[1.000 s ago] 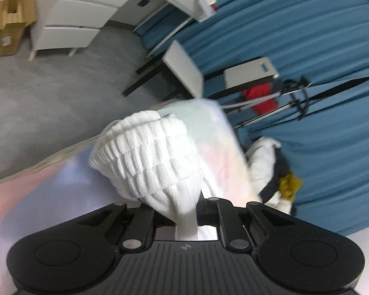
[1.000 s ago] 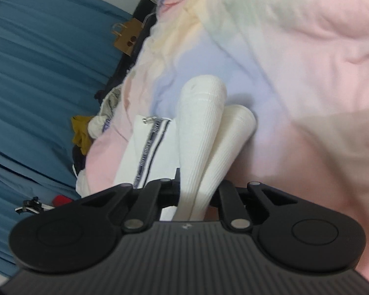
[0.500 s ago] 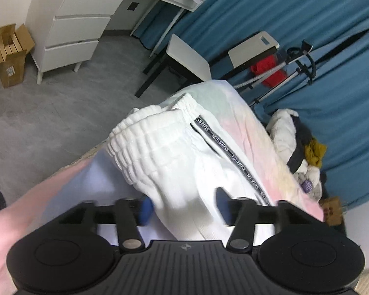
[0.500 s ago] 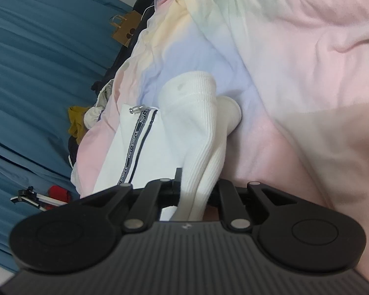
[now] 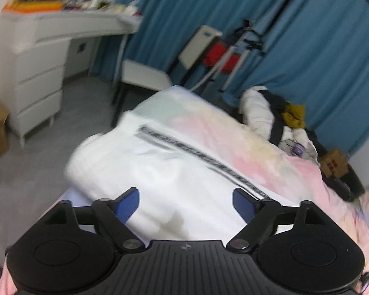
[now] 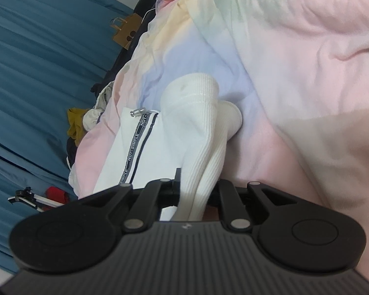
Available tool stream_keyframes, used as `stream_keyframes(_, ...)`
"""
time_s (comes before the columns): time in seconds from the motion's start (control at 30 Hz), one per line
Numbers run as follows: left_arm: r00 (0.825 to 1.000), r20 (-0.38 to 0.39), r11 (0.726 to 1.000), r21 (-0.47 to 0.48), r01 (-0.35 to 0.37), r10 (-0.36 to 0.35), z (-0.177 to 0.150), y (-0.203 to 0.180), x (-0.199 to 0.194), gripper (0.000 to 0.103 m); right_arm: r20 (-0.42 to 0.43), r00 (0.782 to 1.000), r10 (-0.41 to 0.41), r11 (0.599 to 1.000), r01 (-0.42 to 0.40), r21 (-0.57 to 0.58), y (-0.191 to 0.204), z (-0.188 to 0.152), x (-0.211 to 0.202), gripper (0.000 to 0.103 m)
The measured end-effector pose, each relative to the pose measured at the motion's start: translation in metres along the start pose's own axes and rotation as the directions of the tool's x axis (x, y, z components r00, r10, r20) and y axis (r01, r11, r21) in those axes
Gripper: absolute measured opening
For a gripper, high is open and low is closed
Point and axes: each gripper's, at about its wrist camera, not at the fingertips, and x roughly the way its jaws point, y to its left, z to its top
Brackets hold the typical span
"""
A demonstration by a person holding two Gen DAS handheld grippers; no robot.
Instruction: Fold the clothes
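White trousers [image 5: 174, 172] lie on the bed cover [image 5: 270, 157], a pastel sheet of pink, yellow and pale blue. One garment, white, with one black-and-white lettered tape [image 5: 201, 157] down its side.

Left view, blurred: the trousers' long axis follows the tape, from near the left gripper [image 5: 185, 202] away toward the far end of the bed cover, by the folding chair [image 5: 145, 75]. The far end of the trousers looks bunched and thicker; detail is lost in the blur. The left gripper's jaws are opening, blue pads [image 5: 126, 204] set wide apart, nothing pressed between them; the trousers lie below and ahead.

Right view: the right gripper [image 6: 196, 191] is clamped narrow on the ribbed cuffs [image 6: 196, 132] of the trousers. Two cuffs count, side by side, both running up and away from the jaws, tips resting on the bed cover. Left of the cuffs the tape runs along the flat trouser panel, with a metal cord tip [image 6: 136, 112] at its far end.

Around the bed cover: one blue curtain [image 5: 295, 49] behind, one white drawer unit [image 5: 37, 86] with four drawers to the left, one heap of clothes [image 5: 278, 120] at the right edge, one brown paper bag [image 6: 124, 33] beside the bed.
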Motion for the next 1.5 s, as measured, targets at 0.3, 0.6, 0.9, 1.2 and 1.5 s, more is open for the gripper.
stream_keyframes(0.3, 0.995, -0.001, 0.989, 0.111, 0.099, -0.099, -0.035, -0.108, 0.081, 0.091, 0.013, 1.0, -0.001, 1.0, 0.001, -0.03, 0.001, 0.002, 0.003, 0.012)
stream_keyframes(0.6, 0.995, -0.068, 0.968, 0.239, 0.082, -0.067, -0.081, -0.146, 0.166, 0.091, 0.019, 1.0, -0.002, 0.999, 0.002, -0.037, 0.001, 0.003, 0.004, 0.012)
stream_keyframes(0.9, 0.994, -0.106, 0.945, 0.323, 0.055, -0.022, -0.101, -0.147, 0.203, 0.091, 0.027, 1.0, -0.006, 0.999, 0.007, -0.043, 0.003, 0.002, 0.004, 0.012)
stream_keyframes(1.2, 0.99, -0.142, 0.906, 0.417, 0.072, -0.013, -0.126, -0.153, 0.217, 0.098, 0.032, 0.999, -0.024, 0.998, 0.026, -0.06, 0.007, 0.003, 0.003, 0.012)
stream_keyframes(1.5, 0.99, -0.14, 0.912, 0.4, 0.089, -0.036, -0.125, -0.152, 0.216, 0.098, 0.037, 0.999, -0.031, 0.997, 0.033, -0.076, 0.01, 0.001, 0.001, 0.012)
